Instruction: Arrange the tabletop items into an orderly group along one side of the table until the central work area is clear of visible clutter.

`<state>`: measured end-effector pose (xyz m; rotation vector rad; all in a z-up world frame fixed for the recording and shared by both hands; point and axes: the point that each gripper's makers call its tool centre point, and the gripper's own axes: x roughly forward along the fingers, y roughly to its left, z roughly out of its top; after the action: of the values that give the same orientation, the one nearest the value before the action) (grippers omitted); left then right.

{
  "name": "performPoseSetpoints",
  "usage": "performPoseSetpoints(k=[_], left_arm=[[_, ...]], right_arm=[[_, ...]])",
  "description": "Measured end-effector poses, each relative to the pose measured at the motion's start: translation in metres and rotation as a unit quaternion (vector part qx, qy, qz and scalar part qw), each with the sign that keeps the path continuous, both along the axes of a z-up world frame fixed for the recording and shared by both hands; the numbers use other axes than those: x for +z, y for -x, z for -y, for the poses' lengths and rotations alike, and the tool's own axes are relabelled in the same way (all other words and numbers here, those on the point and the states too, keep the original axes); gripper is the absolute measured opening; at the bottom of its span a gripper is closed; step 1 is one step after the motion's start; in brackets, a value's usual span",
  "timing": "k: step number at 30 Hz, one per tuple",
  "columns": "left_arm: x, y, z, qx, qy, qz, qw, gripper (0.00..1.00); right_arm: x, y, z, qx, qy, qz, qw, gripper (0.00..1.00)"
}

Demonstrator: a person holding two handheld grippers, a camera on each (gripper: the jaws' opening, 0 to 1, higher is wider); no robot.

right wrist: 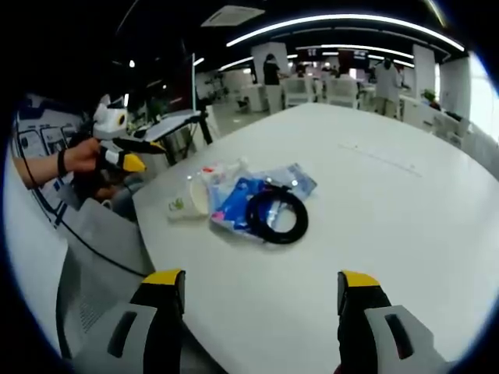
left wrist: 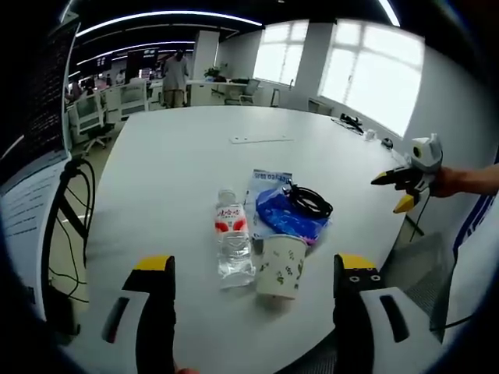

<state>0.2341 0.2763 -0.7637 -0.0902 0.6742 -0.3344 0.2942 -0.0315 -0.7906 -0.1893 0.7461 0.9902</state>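
Near the front edge of the white table stand a clear water bottle with a red label and a floral paper cup, side by side. Behind them lies a blue plastic packet with a coiled black cable on it. My left gripper is open, just short of the bottle and cup, holding nothing. The right gripper, in a hand, hovers open off the table's right edge. In the right gripper view, my right gripper faces the cable, packet, cup and bottle; the left gripper is beyond them.
A thin white strip lies far back on the table, and small dark items sit at its far right edge. Black cables hang by a screen on the left. A grey chair stands at the near right. People stand among distant desks.
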Motion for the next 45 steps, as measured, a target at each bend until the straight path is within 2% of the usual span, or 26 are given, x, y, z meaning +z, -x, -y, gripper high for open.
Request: performPoseSetpoints(k=[11,20,30,32,35,40,45], left_arm=[[0.0,0.002,0.004,0.009,0.011,-0.002,0.9999,0.83],[-0.005,0.0,0.007,0.02,0.029,-0.007,0.9994,0.8],[-0.01,-0.015,0.004,0.025,0.037,-0.012,0.9989,0.79],[-0.01,-0.018,0.003,0.031,0.039,-0.015,0.9986,0.79],[-0.008,-0.019,0.005,0.037,0.037,-0.019,0.9984,0.77],[-0.007,-0.041,-0.001,0.049,0.035,-0.027,0.9978,0.77],[-0.012,-0.06,-0.001,0.061,0.038,-0.039,0.9967,0.74]], right_arm=[[0.001,0.004,0.001,-0.006,-0.005,0.0,1.0,0.81],[0.001,0.006,0.011,-0.018,-0.004,-0.001,0.9998,0.8],[0.0,0.008,0.015,-0.033,-0.01,-0.003,0.9994,0.79],[0.004,0.01,0.014,-0.035,-0.01,-0.003,0.9993,0.79],[-0.003,0.006,0.019,-0.042,-0.012,-0.004,0.9991,0.79],[0.004,0.011,0.019,-0.046,-0.012,-0.006,0.9989,0.79],[-0.001,0.01,0.025,-0.053,-0.015,-0.007,0.9985,0.79]])
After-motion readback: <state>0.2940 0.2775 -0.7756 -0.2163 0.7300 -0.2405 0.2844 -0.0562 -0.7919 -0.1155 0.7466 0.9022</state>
